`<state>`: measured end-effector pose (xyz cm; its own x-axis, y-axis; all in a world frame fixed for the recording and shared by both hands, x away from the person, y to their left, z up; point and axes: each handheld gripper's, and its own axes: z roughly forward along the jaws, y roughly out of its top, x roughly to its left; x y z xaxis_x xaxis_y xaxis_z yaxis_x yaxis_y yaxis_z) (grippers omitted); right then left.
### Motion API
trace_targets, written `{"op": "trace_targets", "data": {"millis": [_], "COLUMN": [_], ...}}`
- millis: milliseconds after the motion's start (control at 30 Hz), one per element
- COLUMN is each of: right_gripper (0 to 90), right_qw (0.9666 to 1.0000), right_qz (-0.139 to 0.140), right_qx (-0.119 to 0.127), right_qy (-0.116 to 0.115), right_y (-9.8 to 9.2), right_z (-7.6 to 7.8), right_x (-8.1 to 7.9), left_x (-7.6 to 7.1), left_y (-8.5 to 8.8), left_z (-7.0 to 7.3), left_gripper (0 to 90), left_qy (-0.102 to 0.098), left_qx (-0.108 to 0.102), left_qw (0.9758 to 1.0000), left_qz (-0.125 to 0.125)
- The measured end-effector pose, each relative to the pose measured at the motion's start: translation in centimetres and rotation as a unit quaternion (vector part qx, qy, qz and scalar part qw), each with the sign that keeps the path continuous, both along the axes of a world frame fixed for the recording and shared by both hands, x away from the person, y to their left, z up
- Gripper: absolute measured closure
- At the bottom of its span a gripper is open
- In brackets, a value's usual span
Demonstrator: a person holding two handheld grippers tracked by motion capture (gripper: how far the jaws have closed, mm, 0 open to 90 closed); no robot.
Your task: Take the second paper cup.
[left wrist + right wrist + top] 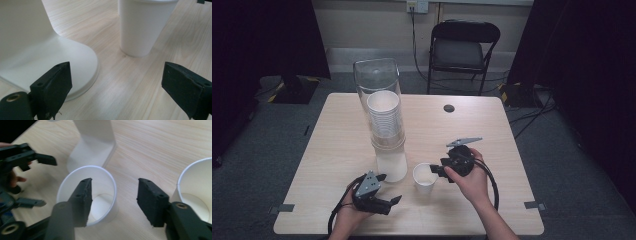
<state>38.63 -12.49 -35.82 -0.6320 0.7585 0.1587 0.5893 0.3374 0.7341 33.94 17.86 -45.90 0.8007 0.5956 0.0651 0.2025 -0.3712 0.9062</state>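
The right claw [435,170] stands open at the rim of the paper cup [425,178], upright on the bench [492,135] beside the cup dispenser [384,120], apparently just set down, while the left claw [388,189] gapes empty nearby.

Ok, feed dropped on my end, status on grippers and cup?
Left gripper open, empty. Right gripper open at paper cup rim. Cup upright beside dispenser. Nothing blocking.
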Motion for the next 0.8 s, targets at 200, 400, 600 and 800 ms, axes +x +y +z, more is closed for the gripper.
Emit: {"op": "trace_targets", "data": {"millis": [200,400,600,800], "right_gripper": [27.5,17.6,15.6,16.9], "right_qw": [0.9962,0.9937,0.9957,0.9963], "right_qz": [0.056,0.065,0.041,-0.003], "right_qx": [-0.004,-0.014,-0.036,-0.057], "right_qy": [-0.067,-0.090,-0.075,-0.063], "right_y": [-2.6,-7.5,-12.2,-14.4], "right_z": [-0.4,-3.1,-6.9,-9.7], "right_x": [-2.5,-5.1,-5.3,-4.6], "left_x": [0.1,-0.1,-0.1,-0.1], "left_y": [1.9,3.9,6.1,7.5], "left_z": [-0.1,-0.1,-0.5,-1.2], "left_gripper": [5.1,4.6,3.9,3.7], "left_qy": [0.020,0.032,0.051,0.066], "left_qx": [-0.001,0.012,0.029,0.048], "left_qw": [0.9997,0.9993,0.9979,0.9959], "left_qz": [0.009,0.015,0.029,0.039]}}
